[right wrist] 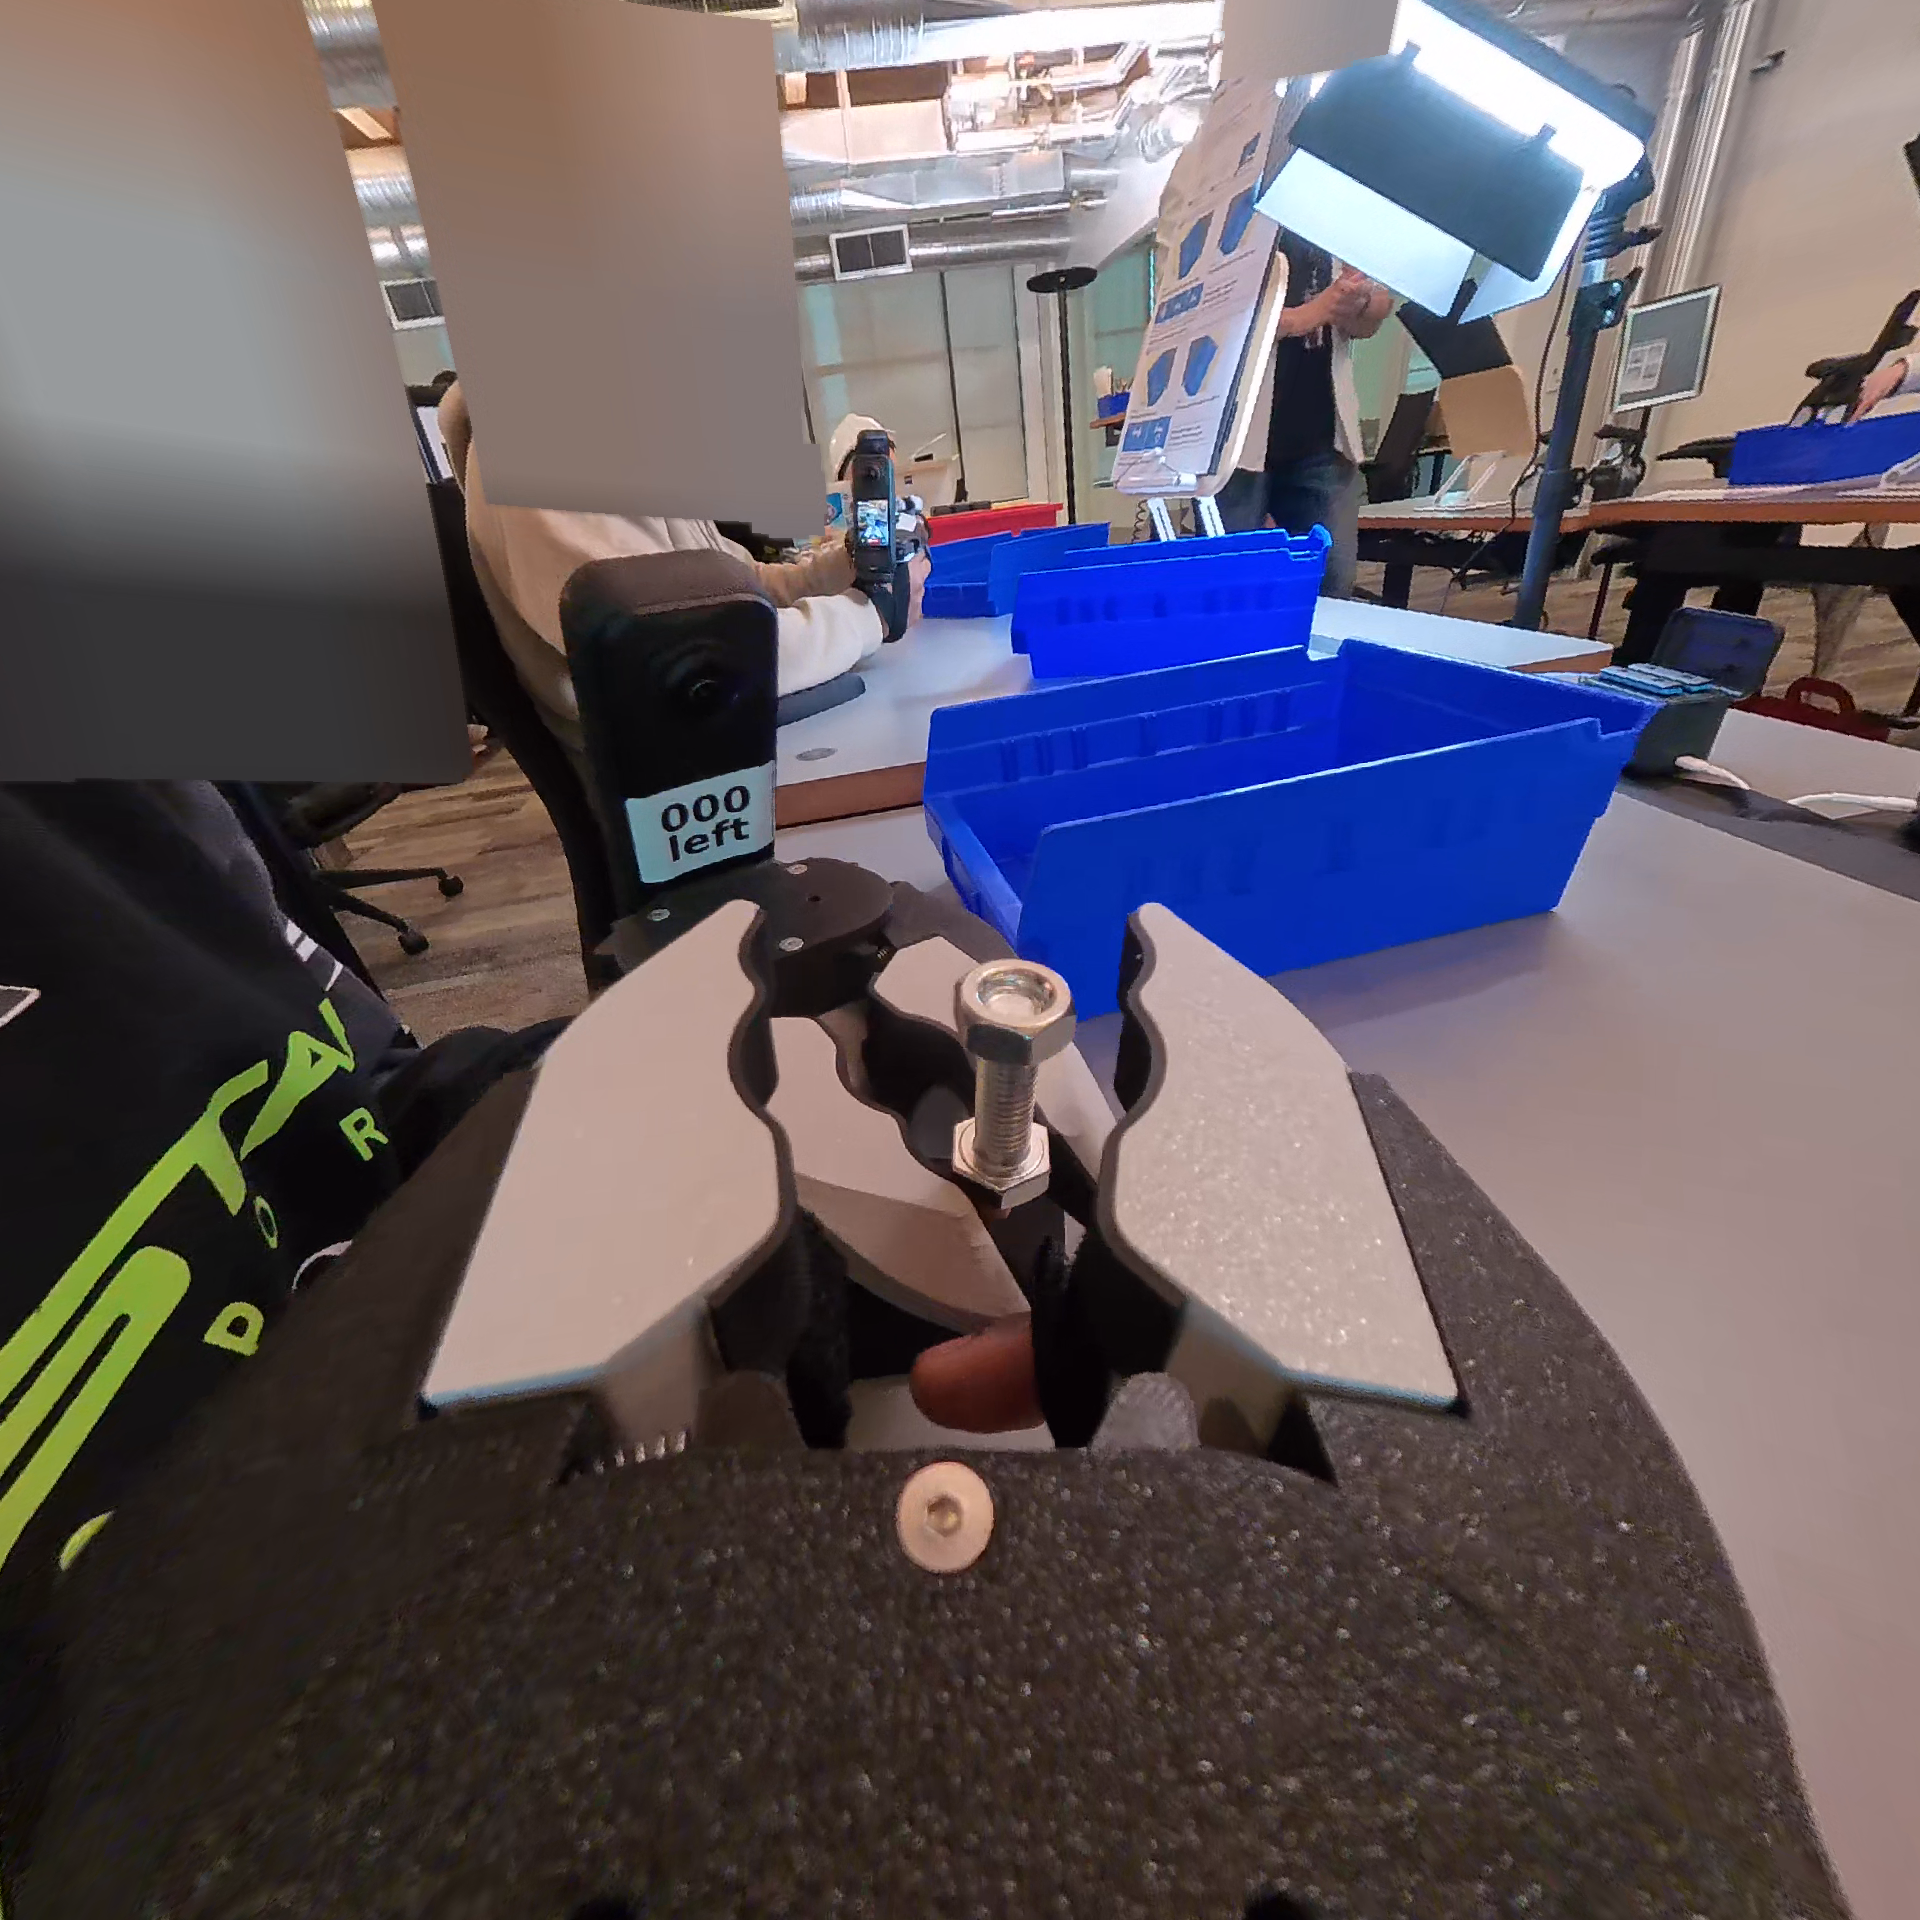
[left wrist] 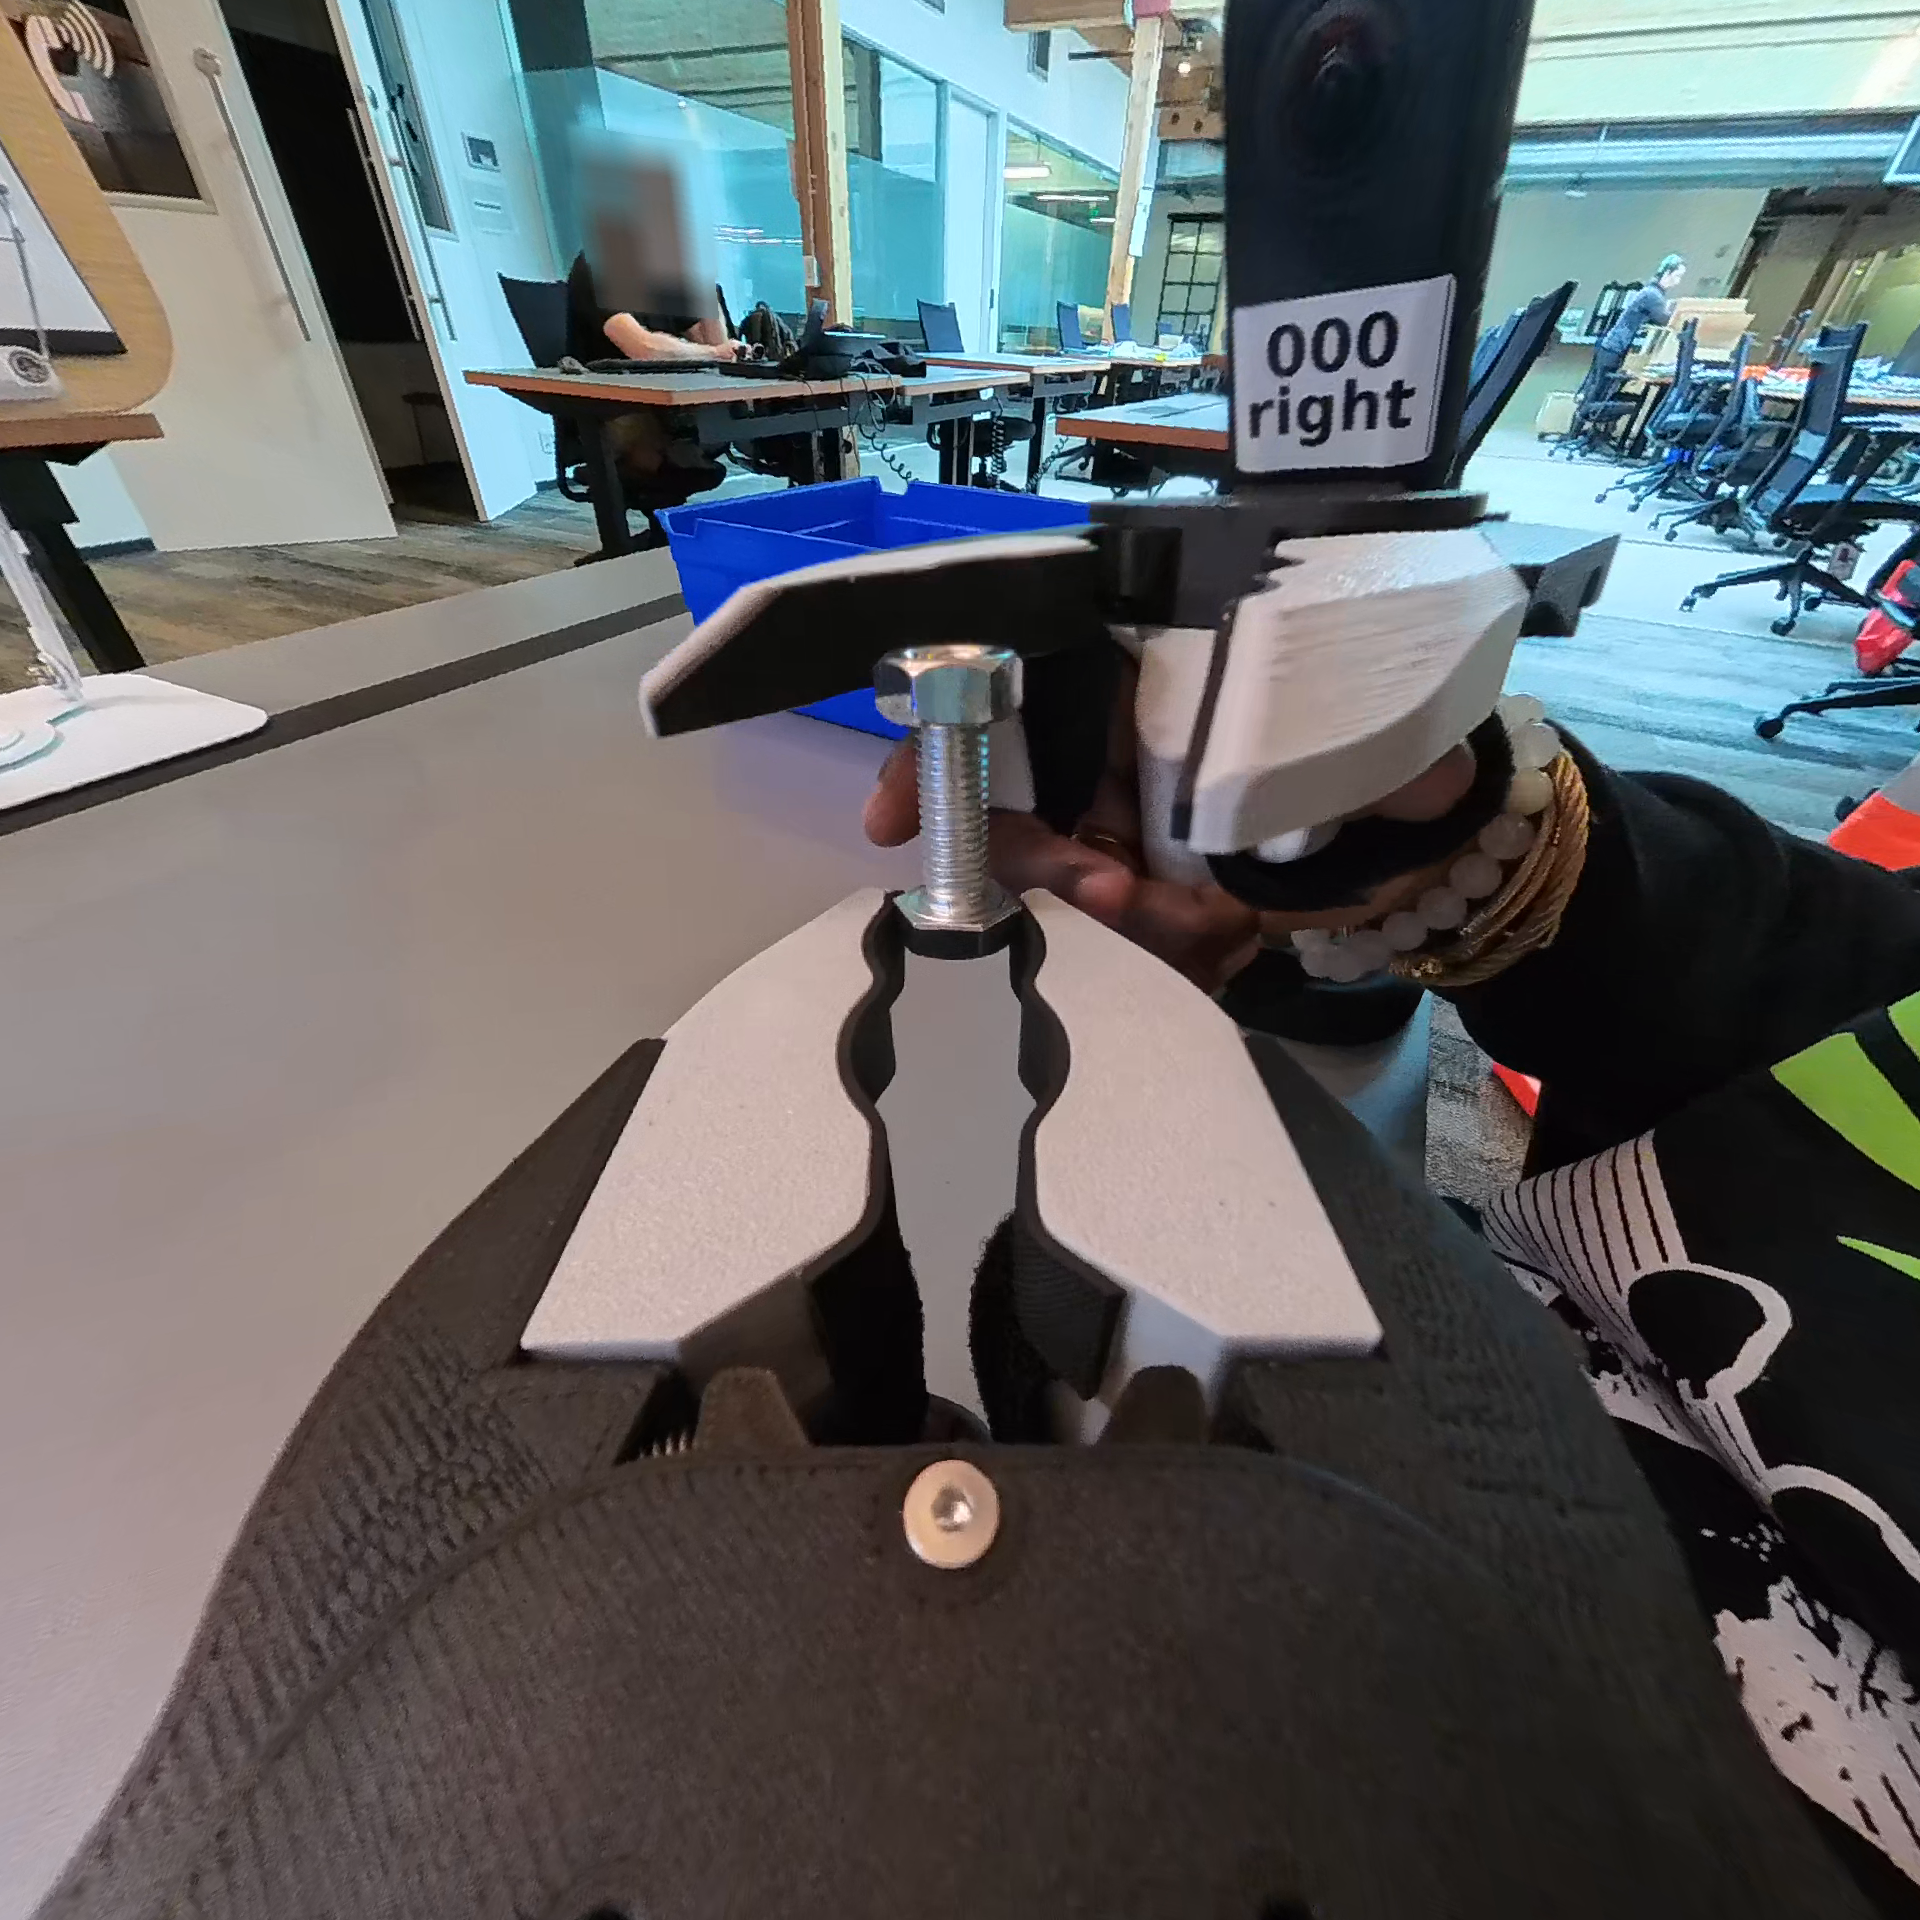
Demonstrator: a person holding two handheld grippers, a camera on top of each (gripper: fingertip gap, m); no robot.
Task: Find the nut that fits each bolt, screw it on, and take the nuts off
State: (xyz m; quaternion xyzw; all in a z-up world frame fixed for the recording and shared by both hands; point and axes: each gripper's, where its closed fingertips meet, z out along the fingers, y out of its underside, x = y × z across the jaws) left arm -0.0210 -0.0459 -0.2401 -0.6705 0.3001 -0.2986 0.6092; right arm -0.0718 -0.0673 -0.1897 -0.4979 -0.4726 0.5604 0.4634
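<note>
Bolt (left wrist: 951,769) upright | nut (left wrist: 948,914) pinched in left tongs (left wrist: 951,920) | right tongs (right wrist: 940,1023) agape

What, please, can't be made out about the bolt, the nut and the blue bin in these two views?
- Left wrist view: the bolt tip below the nut, hidden by the left gripper fingertips.
- Both views: the blue bin floor and contents, hidden by its own walls.

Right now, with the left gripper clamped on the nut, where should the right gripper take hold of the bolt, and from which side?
Probably the hex head of the bolt. It stands upright, head up, nut pinched in the left gripper. The flat faces give purchase; the threads would not. The open right gripper already flanks it, so close in level from the sides.
</note>
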